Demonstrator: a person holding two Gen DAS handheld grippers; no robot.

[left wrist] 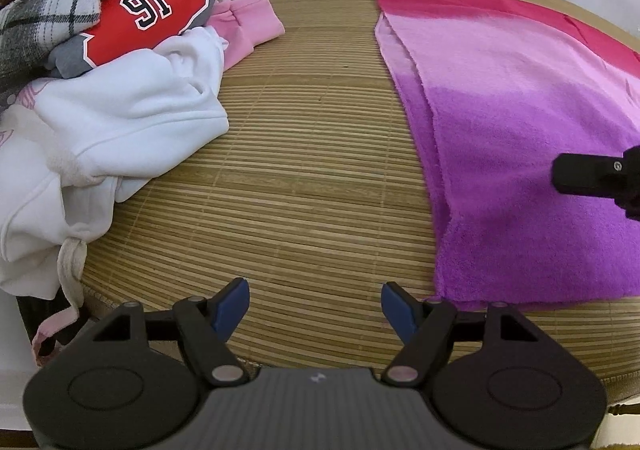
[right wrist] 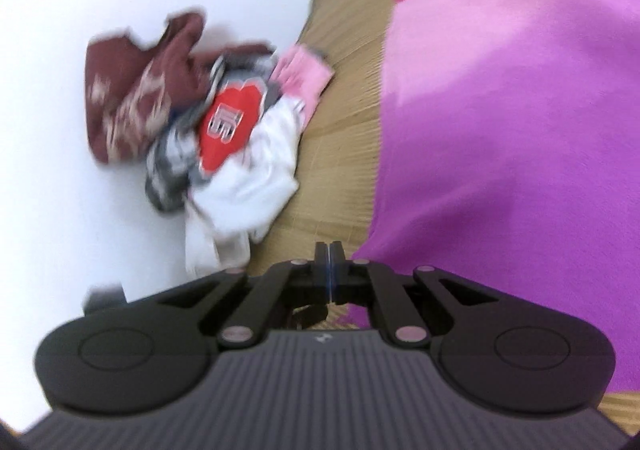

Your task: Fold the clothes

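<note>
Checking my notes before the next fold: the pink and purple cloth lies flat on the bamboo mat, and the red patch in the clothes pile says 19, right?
Not quite: the red patch reads 91, as the left wrist view shows. The cloth does lie flat on the bamboo mat.

The left hand-held gripper (left wrist: pixel 315 304) is matte black, with two round housings flanking a ribbed grey body that bears a small white mark. Angled black link arms with dull pinkish pivot pins carry fingers faced with blue pads (left wrist: pixel 234 304). The right hand-held gripper (right wrist: pixel 330 270) has the same build: black linkages, ribbed grey body, thin blue pad edges.
</note>
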